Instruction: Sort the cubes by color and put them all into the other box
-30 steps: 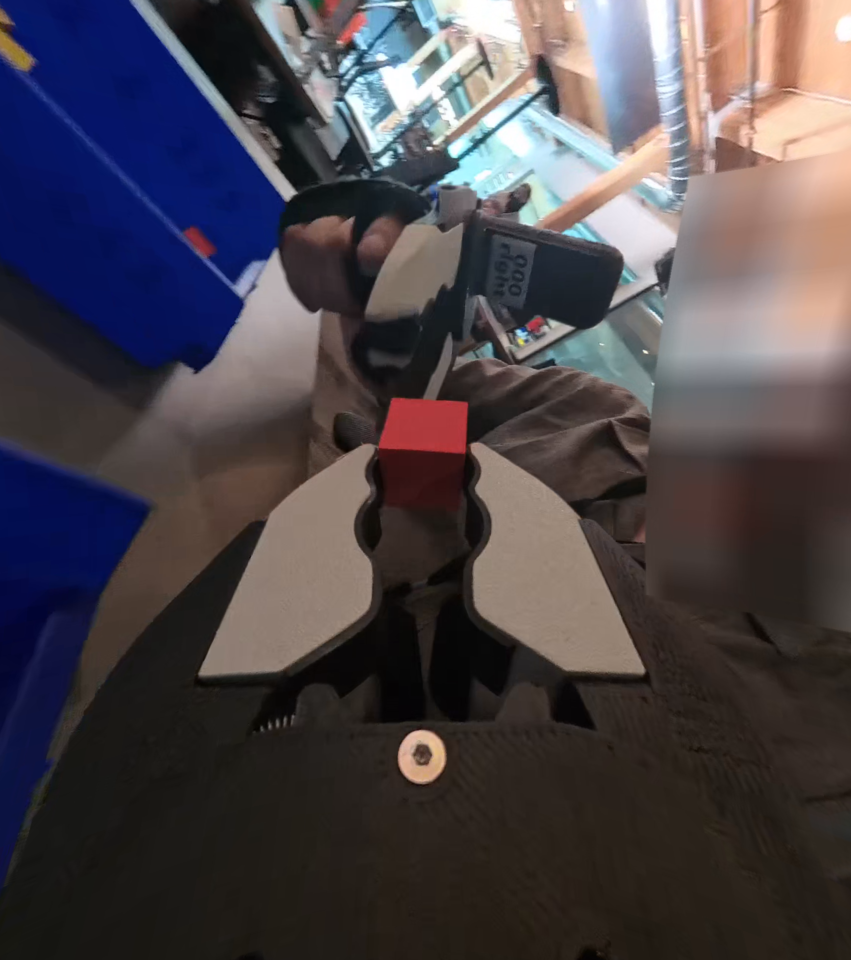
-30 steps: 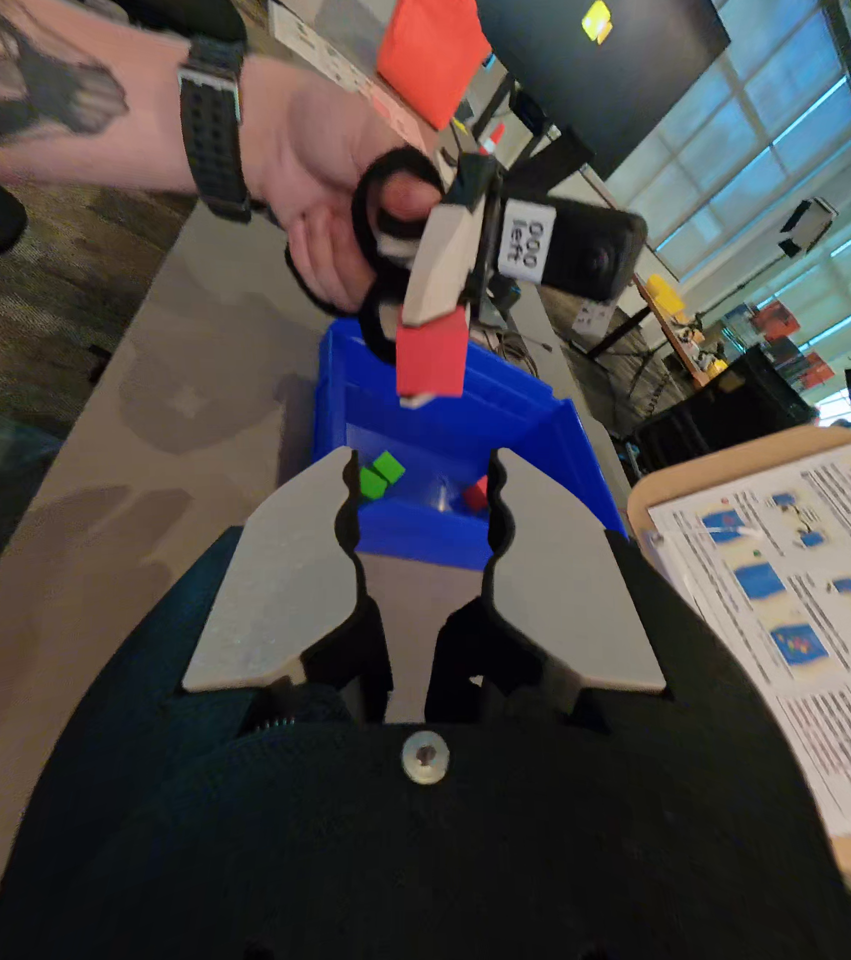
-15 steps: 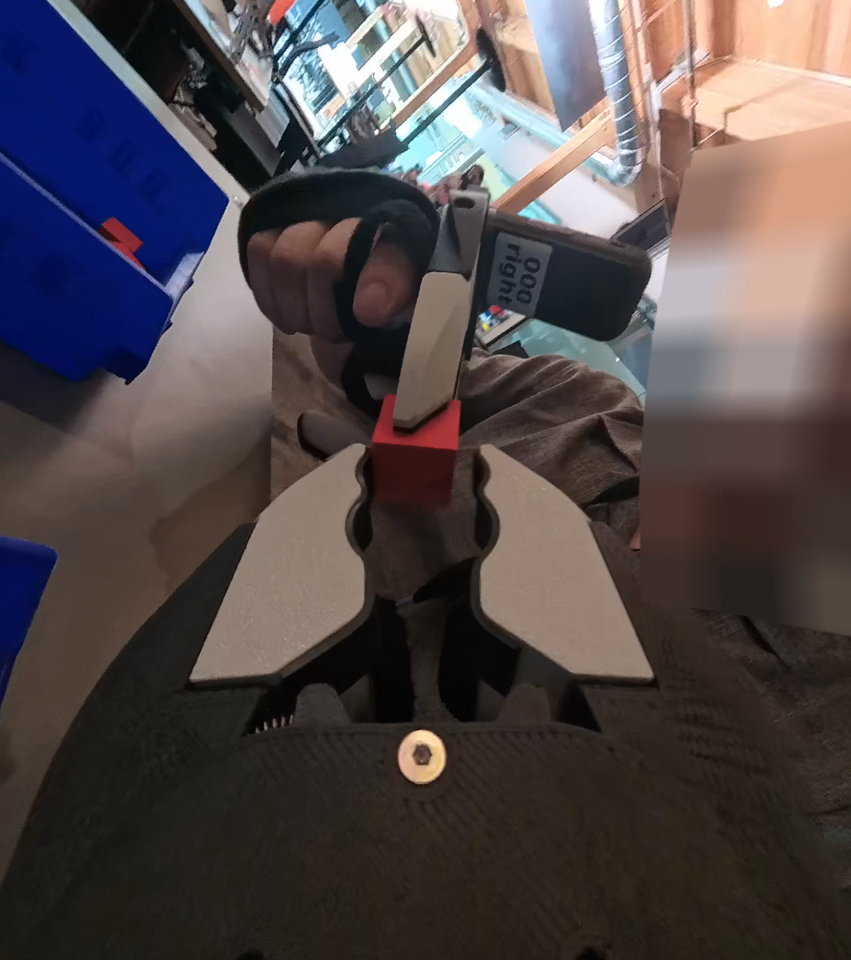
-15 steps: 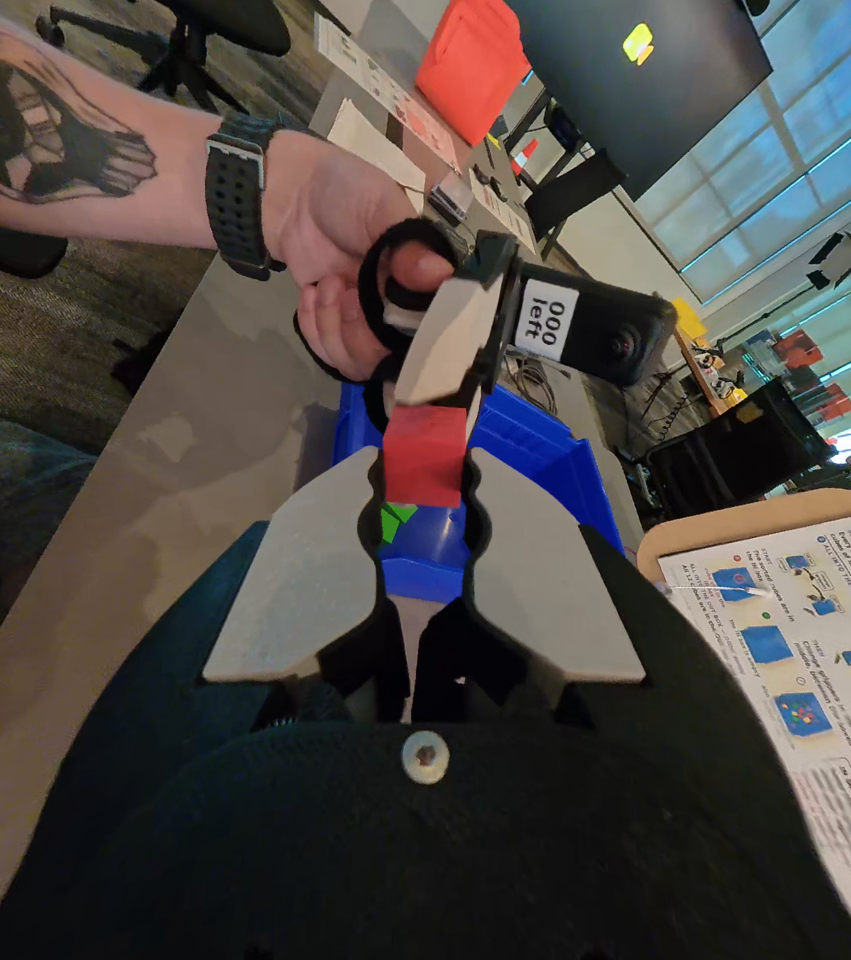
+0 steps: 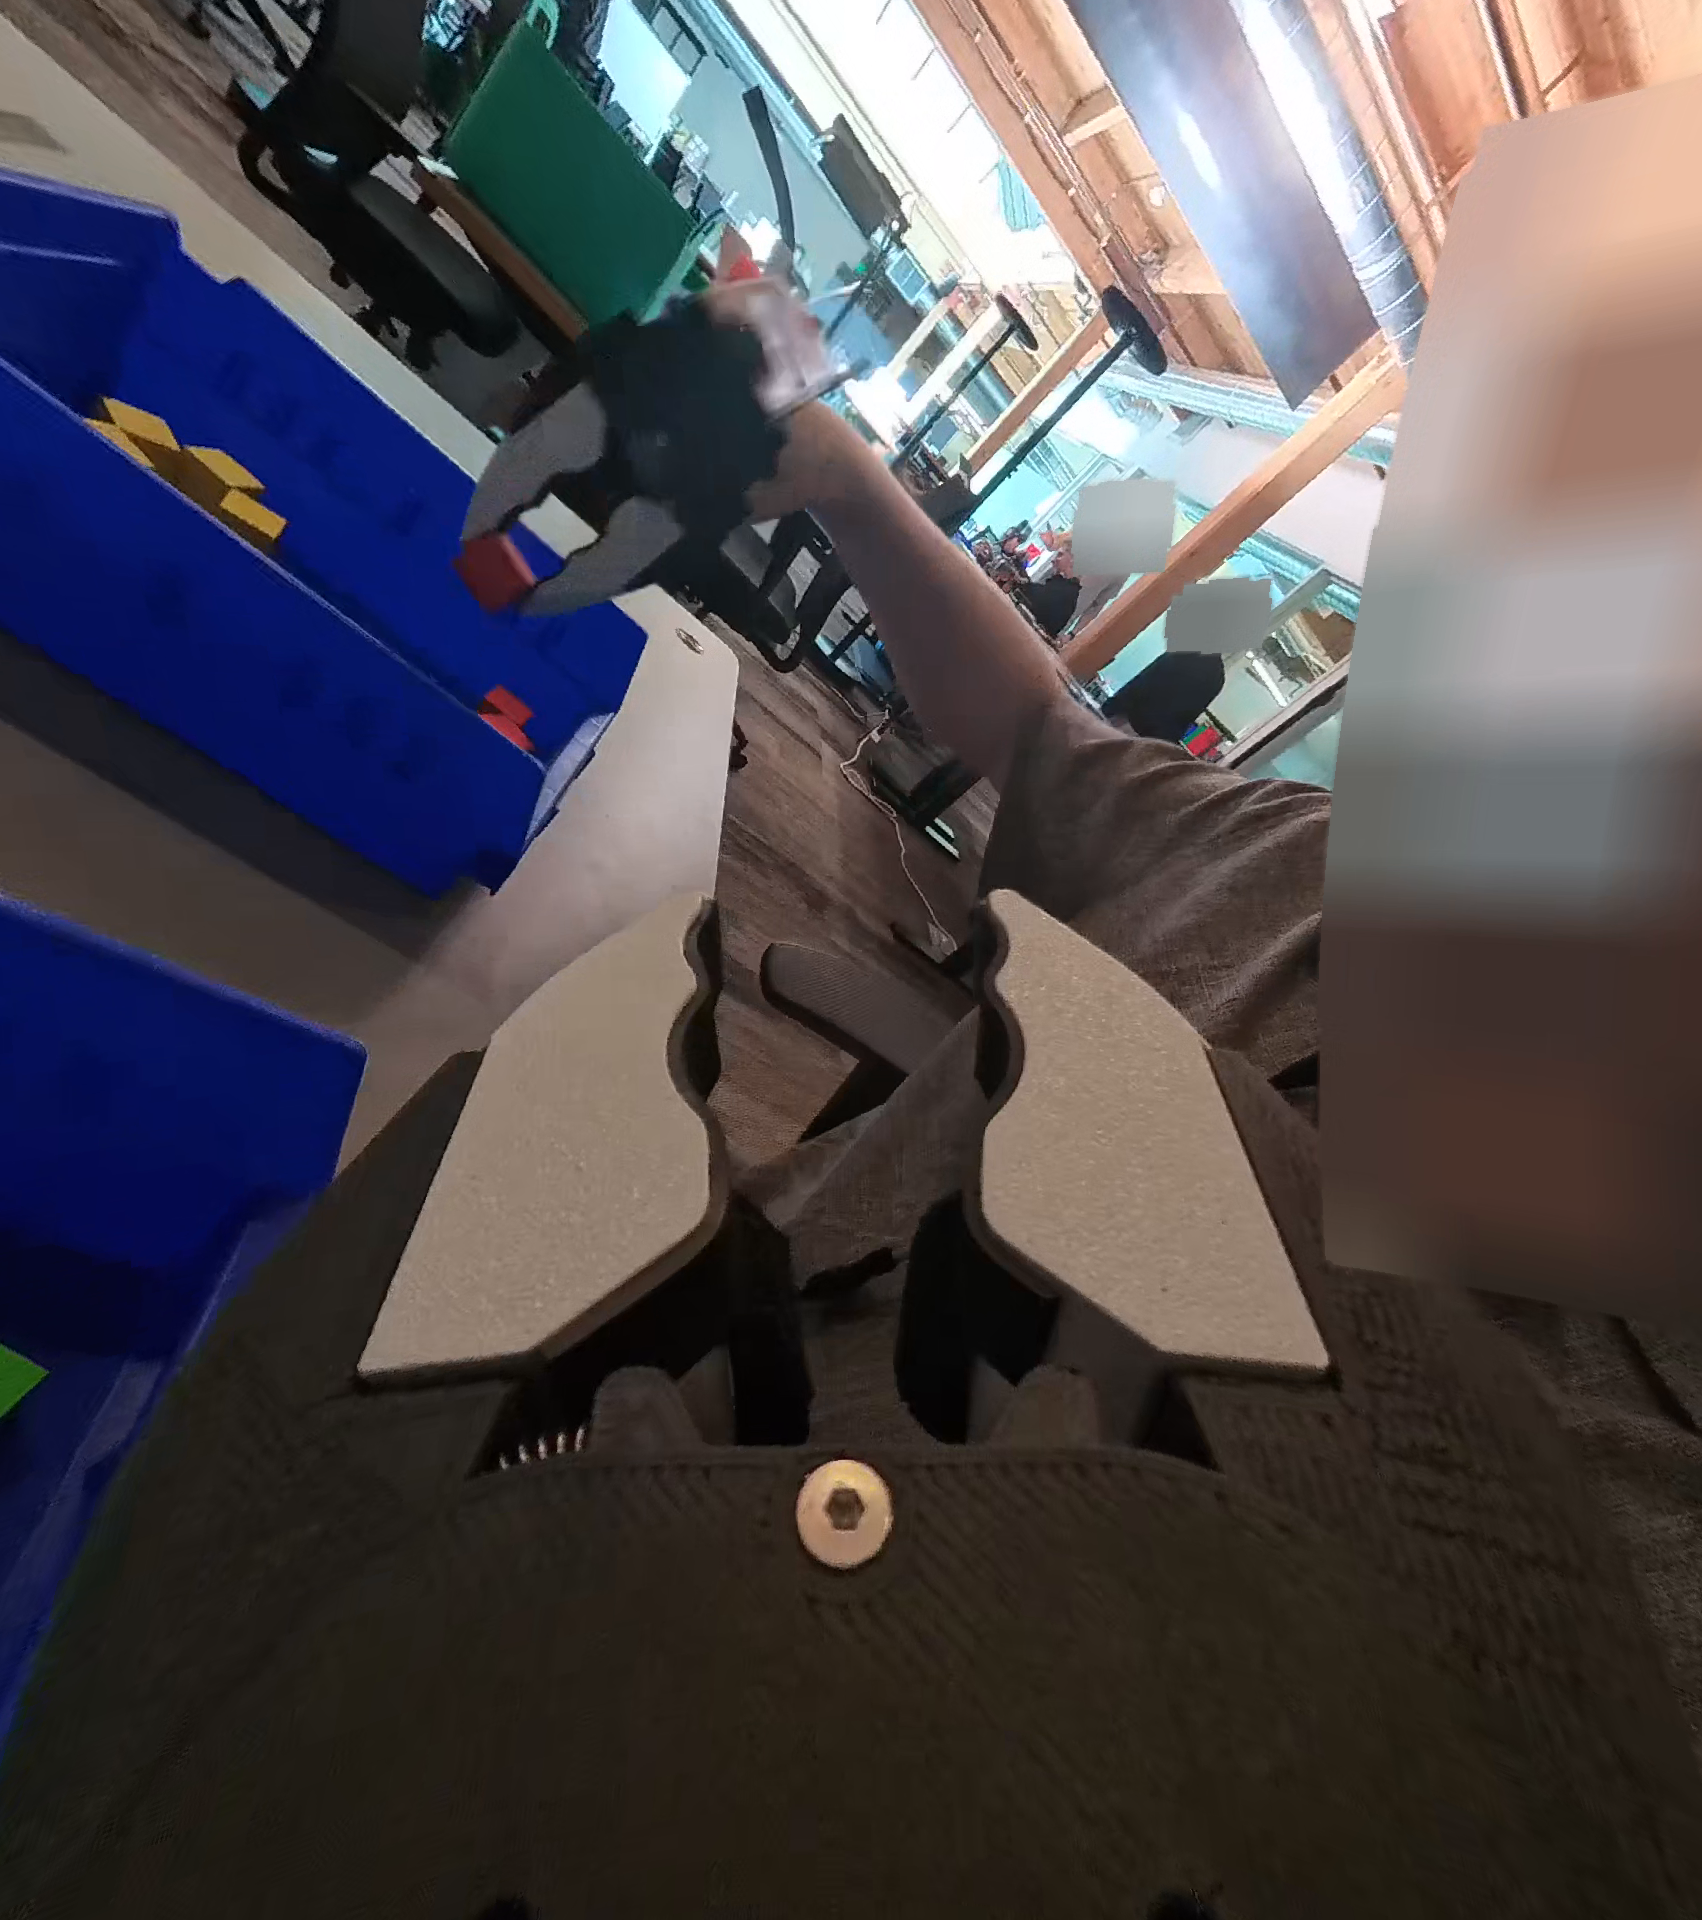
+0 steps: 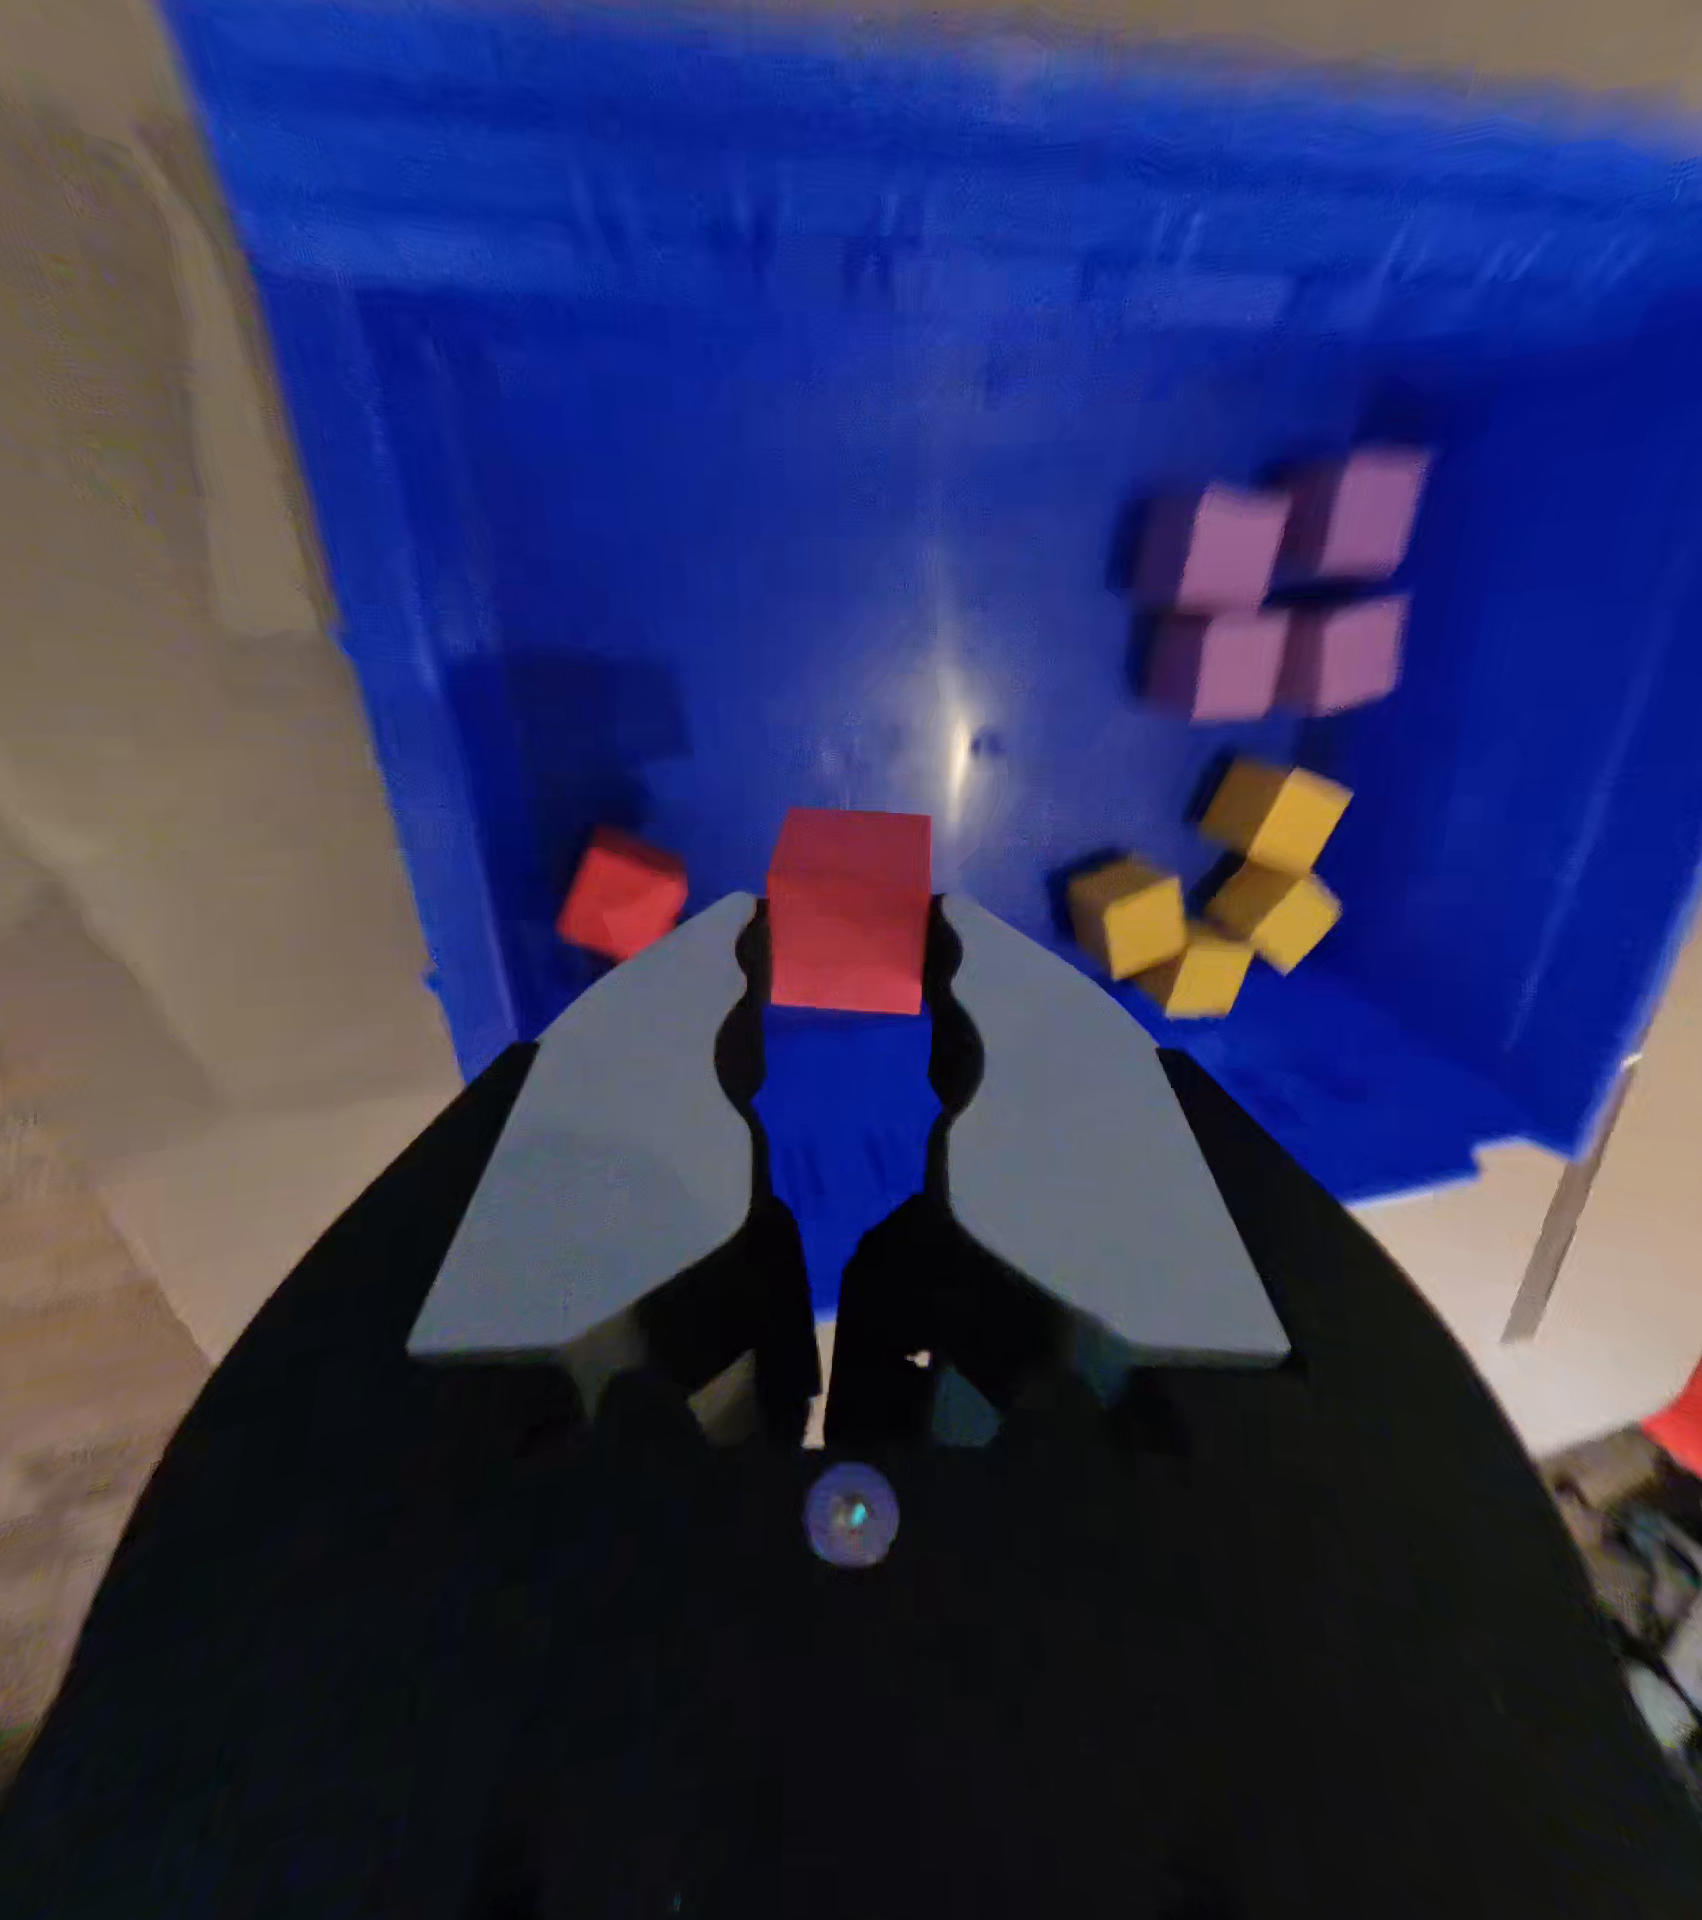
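Right gripper (image 6: 849, 914) is clamping a red cube (image 6: 849, 909) over the blue bin (image 6: 826, 343), which is holding another red cube (image 6: 621, 891), yellow cubes (image 6: 1211, 883) and purple cubes (image 6: 1278, 582). Left gripper (image 5: 842, 961) is gaping empty beside that bin.

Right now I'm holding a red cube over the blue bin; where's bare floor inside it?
The blue plastic bin is bare in its middle and far part. Crowded: purple cubes and yellow cubes right, loose red cube near left.
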Motion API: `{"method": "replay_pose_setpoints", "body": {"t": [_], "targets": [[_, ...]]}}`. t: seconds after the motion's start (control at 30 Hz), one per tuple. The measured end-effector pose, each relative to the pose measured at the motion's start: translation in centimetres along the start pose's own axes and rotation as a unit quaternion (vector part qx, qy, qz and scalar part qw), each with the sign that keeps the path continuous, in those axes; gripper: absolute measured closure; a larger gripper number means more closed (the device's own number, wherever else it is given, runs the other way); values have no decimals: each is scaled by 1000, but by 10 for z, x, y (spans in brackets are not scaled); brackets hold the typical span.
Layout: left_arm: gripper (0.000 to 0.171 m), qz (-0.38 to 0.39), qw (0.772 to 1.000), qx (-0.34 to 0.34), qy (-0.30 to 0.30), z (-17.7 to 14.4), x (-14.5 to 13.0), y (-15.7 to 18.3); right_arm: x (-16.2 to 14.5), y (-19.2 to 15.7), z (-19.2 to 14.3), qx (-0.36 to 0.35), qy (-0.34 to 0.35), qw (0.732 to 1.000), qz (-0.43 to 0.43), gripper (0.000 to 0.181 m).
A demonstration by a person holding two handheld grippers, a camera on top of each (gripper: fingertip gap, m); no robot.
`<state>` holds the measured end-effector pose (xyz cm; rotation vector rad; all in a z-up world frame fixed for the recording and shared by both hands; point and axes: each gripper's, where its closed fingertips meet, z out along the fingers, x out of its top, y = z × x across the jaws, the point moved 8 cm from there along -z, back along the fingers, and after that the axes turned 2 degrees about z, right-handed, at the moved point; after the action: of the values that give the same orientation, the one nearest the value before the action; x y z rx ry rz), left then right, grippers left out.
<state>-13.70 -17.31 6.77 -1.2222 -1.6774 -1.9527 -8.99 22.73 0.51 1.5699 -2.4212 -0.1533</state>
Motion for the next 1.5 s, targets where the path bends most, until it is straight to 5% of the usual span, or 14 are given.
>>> {"method": "replay_pose_setpoints", "body": {"t": [0.17, 0.4, 0.97, 1.07, 1.13, 1.23, 1.5], "targets": [[125, 8, 1000, -1, -10, 2, -2, 5, -37, 7, 47, 72, -141, 987, 6, 153], [125, 4, 1000, 10, -7, -2, -2, -1, -37, 4, 77, 99, -219, 971, -19, 153], [126, 10, 1000, 22, -4, -6, 2, 0, -37, 1, 69, 126, -261, 957, 20, 137], [126, 15, 995, 93, -6, -10, 9, -13, -33, 9, 52, 79, -250, 965, 21, 136], [130, 25, 967, 253, -33, -21, 19, -37, -22, 14, 36, 37, -205, 978, 22, 137], [129, 23, 886, 447, -117, -33, 31, -78, 1, 16, 12, -26, -100, 995, 13, 140], [124, -87, 764, 563, -303, -30, 31, -194, 23, -10, 4, -77, -25, 996, -36, 143]]}}
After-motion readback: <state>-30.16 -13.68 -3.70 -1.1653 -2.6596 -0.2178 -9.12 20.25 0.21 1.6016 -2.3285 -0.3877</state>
